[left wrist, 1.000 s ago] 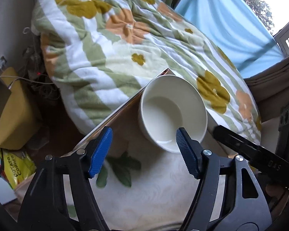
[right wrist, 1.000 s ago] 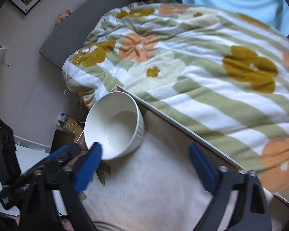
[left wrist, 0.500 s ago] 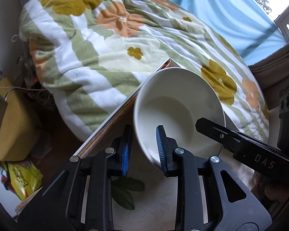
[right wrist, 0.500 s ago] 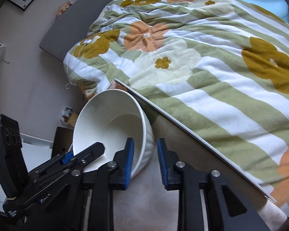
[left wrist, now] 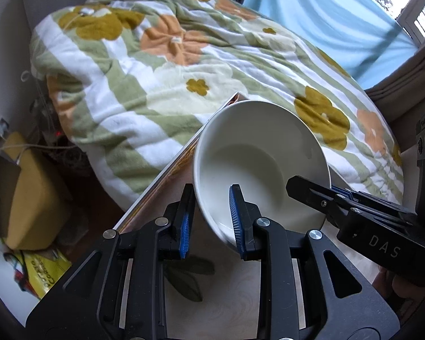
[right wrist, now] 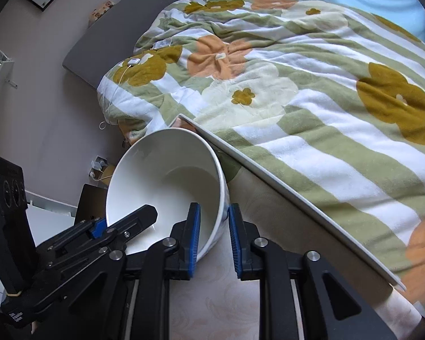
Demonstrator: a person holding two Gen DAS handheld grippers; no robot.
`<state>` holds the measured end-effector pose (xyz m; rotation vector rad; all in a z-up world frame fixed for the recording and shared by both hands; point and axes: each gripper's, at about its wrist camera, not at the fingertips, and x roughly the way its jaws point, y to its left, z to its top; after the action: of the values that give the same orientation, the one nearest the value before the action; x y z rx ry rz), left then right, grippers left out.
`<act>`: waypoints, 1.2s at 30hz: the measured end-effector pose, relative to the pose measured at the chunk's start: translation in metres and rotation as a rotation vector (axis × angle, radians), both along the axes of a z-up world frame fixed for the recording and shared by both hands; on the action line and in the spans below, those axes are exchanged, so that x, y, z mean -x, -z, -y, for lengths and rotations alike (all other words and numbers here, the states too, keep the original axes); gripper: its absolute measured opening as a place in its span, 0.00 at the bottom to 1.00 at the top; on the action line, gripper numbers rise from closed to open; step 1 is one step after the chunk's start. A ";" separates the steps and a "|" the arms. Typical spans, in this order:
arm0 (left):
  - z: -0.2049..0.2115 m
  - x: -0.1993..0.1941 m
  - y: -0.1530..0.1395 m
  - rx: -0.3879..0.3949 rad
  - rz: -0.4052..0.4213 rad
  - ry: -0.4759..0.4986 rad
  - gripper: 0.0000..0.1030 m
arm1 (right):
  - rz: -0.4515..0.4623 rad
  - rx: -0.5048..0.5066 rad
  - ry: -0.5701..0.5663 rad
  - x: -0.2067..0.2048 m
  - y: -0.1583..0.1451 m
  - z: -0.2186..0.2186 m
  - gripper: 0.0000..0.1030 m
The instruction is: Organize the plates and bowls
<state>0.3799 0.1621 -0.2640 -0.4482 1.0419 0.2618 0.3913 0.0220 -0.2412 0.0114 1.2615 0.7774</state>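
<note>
A plain white bowl (left wrist: pixel 257 164) sits tilted above the near corner of a table with a cream cloth (left wrist: pixel 226 306), its mouth turned towards both cameras. My left gripper (left wrist: pixel 211 222) is shut on the bowl's near-left rim, one blue pad inside and one outside. Its right rim is clamped by my right gripper (left wrist: pixel 311 195), which reaches in from the right. In the right wrist view the bowl (right wrist: pixel 161 175) is pinched by my right gripper (right wrist: pixel 214 235) at its right wall. My left gripper (right wrist: pixel 133 223) holds the lower left rim.
A bed with a green-striped floral blanket (left wrist: pixel 184 85) runs along the table's far edge (right wrist: pixel 283 181). A yellow bag (left wrist: pixel 28 198) and a snack packet (left wrist: pixel 39 269) lie on the floor to the left. A blue curtain (left wrist: pixel 325 19) hangs behind the bed.
Both grippers went from wide open to shut on the bowl's rim. The bowl, which stood flat on the table, is now tilted and nearer the cameras.
</note>
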 end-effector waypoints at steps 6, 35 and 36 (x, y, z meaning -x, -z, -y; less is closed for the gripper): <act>0.015 0.018 -0.038 -0.041 0.049 0.040 0.21 | 0.038 -0.028 0.024 0.016 -0.027 0.015 0.18; 0.313 0.192 -0.148 -0.021 0.149 0.536 0.21 | 0.154 -0.014 0.479 0.251 -0.145 0.305 0.18; 0.326 0.196 -0.141 -0.012 0.132 0.559 0.21 | 0.154 -0.008 0.489 0.258 -0.142 0.314 0.18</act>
<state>0.1841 -0.1638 -0.1231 -0.1478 0.9944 -0.2568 0.1335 -0.2920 -0.0994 0.2532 1.0496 0.3520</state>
